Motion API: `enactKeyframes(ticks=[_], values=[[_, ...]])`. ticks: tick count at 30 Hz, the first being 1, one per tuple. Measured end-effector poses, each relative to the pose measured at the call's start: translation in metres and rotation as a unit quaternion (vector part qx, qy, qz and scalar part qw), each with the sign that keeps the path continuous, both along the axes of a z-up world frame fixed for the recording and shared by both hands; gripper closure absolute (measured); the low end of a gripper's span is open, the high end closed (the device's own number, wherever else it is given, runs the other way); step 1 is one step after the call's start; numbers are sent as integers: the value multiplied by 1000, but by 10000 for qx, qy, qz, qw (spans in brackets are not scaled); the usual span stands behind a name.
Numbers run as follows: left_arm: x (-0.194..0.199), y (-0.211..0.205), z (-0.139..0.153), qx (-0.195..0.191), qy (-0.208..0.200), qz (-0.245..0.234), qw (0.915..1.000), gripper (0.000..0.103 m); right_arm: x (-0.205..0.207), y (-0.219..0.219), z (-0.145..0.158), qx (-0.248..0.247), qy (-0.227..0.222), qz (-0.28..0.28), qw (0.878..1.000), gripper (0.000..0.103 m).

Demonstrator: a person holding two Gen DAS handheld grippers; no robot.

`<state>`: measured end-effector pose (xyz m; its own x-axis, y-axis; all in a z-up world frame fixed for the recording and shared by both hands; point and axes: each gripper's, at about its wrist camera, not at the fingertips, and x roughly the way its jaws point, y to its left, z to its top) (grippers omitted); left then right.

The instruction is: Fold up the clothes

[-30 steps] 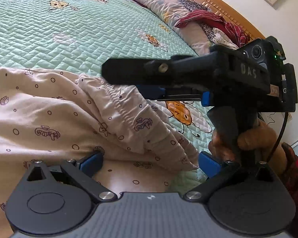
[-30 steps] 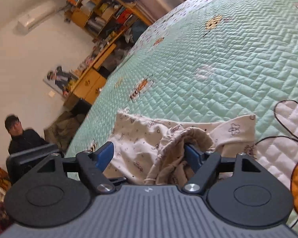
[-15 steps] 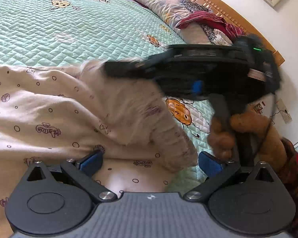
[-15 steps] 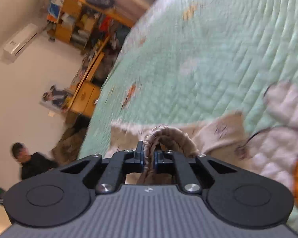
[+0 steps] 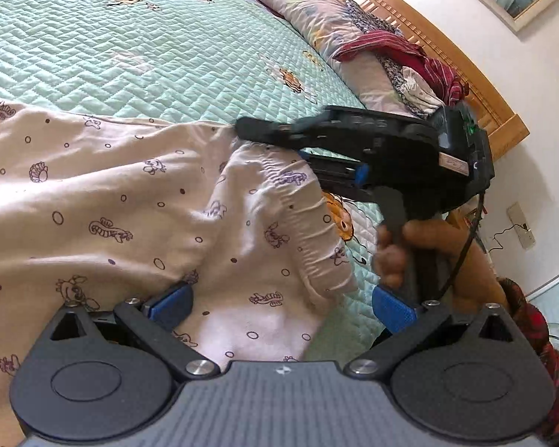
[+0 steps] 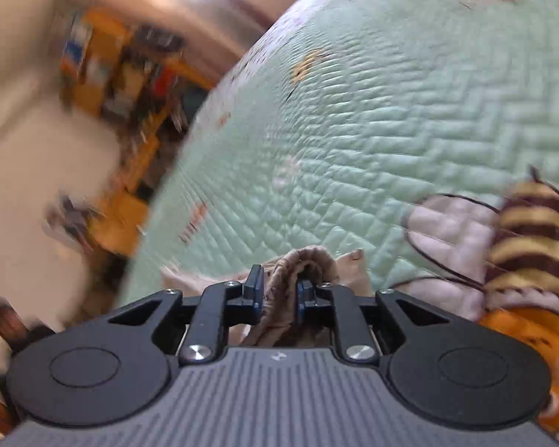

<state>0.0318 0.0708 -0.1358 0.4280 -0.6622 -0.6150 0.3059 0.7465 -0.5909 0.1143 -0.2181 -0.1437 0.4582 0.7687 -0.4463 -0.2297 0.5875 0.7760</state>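
Since a second ago the right gripper (image 6: 277,294) has gone from spread to clenching the bunched waistband of the printed pants (image 5: 138,201), lifting it. The left gripper (image 5: 281,303) is hovering agape over the pants, lying on the green quilted bedspread (image 5: 160,52). Only the left view is showing the headboard (image 5: 447,48); the right view's shelves are blurring.
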Motion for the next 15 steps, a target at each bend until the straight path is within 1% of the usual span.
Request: enactKeyframes(ticks=[2,3,4,5,7,8,9,10,12,14,15], values=[[-1,-2,2,3,-15,5,10000,1,0,-4,-2,34,58,-100,9999,82],[-2,-1,3,-16,-23,8,10000,1,-7,-6,7,-18,-58,-187,9998,73],[-4,0,5,-64,-46,5,10000,1,-15,-7,15,-70,-174,-275,9994,68],[-6,2,7,-117,-72,2,9999,1,-22,-8,25,-70,-298,-332,9990,67],[-9,6,11,-235,-117,-9,9997,1,-34,-1,43,272,-551,-173,9980,61],[-12,8,14,-301,-133,-17,9995,1,-37,5,48,521,-595,-7,9969,57],[-14,11,17,-368,-150,-25,9992,1,-39,12,49,786,-534,178,9953,48],[-16,18,17,-392,-151,66,9991,1,-39,19,44,955,-361,354,9941,43],[-19,33,17,-420,-148,295,9986,1,-35,30,28,1037,91,581,9929,43],[-23,49,17,-448,-144,525,9975,1,-31,22,2,1085,401,418,9924,44],[-25,57,16,-462,-142,639,9968,1,-29,18,-10,1109,556,336,9917,50]])
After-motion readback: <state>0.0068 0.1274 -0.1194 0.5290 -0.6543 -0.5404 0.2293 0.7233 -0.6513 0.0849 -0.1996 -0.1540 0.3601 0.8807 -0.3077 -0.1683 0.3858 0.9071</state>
